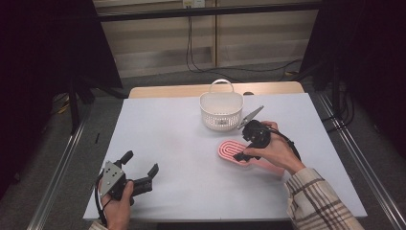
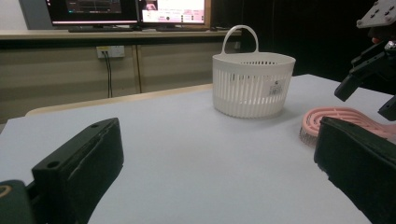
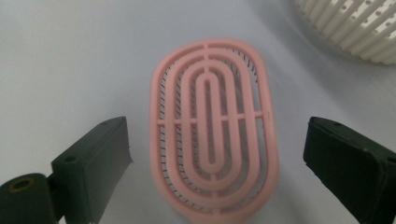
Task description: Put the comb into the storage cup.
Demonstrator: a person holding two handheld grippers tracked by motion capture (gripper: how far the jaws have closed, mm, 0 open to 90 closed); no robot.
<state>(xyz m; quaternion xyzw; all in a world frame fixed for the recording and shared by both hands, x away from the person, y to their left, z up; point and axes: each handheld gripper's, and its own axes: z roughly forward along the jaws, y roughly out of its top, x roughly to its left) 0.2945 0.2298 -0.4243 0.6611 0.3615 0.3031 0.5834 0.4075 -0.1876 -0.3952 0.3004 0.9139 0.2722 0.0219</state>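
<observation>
Pink, light and stiff plastic, the vented hairbrush (image 3: 214, 130) lies between the right gripper (image 3: 215, 163)'s spread, empty jaws, best pinched across its oval head.

Pink hairbrush (image 1: 235, 152): oval vented head of concentric loops, dark bristles visible beneath the ribs (image 3: 212, 126). Lies flat on the desk (image 1: 167, 143), right of centre, back side up, handle running toward the near right. White slatted basket (image 1: 221, 111): round, upright, arched handle at the far rim, small label on its wall (image 2: 278, 86). Stands just beyond the brush, apart from it.
</observation>
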